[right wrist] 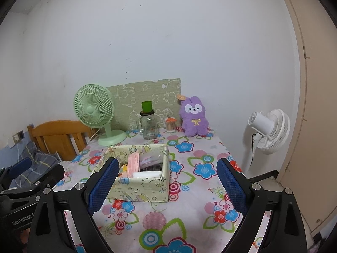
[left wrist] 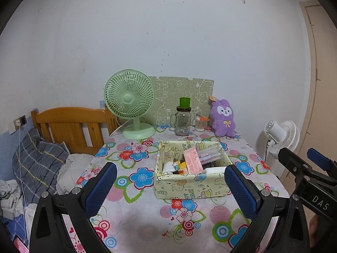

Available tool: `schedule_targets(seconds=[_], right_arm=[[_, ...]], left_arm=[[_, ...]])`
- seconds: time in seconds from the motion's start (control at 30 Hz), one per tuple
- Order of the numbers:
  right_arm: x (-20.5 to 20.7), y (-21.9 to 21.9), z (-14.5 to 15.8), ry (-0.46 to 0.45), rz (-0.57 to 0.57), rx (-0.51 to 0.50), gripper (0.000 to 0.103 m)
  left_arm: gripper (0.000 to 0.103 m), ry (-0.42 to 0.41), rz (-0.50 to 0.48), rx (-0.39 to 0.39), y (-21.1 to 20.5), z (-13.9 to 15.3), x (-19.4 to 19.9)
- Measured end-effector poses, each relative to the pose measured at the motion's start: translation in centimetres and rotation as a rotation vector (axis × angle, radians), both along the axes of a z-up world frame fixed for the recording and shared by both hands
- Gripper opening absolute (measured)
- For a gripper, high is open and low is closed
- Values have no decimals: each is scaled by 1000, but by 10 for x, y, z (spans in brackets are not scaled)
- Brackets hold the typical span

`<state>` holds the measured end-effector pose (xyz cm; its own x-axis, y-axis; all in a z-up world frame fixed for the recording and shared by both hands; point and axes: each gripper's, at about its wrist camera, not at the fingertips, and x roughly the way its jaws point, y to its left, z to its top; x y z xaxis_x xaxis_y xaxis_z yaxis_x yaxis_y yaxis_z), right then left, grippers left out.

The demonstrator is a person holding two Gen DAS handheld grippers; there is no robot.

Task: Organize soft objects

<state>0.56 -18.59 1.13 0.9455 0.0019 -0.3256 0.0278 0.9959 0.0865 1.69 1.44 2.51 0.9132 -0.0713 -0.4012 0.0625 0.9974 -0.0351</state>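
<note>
A purple plush rabbit (left wrist: 223, 118) (right wrist: 194, 117) sits upright at the back right of the flower-print table (left wrist: 147, 213) (right wrist: 189, 189), against the wall. A cream fabric storage box (left wrist: 189, 186) (right wrist: 145, 189) with packets and small items stands mid-table. My left gripper (left wrist: 171, 187) is open, held low over the table's near edge, with the box seen between its blue pads. My right gripper (right wrist: 166, 184) is open too, just right of the box front. Each gripper shows at the edge of the other's view (left wrist: 311, 168) (right wrist: 25, 175).
A green desk fan (left wrist: 131, 103) (right wrist: 95, 113), a glass jar with green cap (left wrist: 183, 118) (right wrist: 149, 122) and a small cotton-swab jar (left wrist: 200, 123) (right wrist: 170, 124) line the back. A white fan (left wrist: 282, 136) (right wrist: 268, 130) stands right of the table; a bed with wooden headboard (left wrist: 71, 124) lies left.
</note>
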Motion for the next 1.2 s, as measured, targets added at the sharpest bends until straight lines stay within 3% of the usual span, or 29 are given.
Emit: schedule_targets(seconds=[1.2], right_arm=[[-7,2,2,-13,-13,-6,96]], left_arm=[[103,-3,3,0,-2,1,-5]])
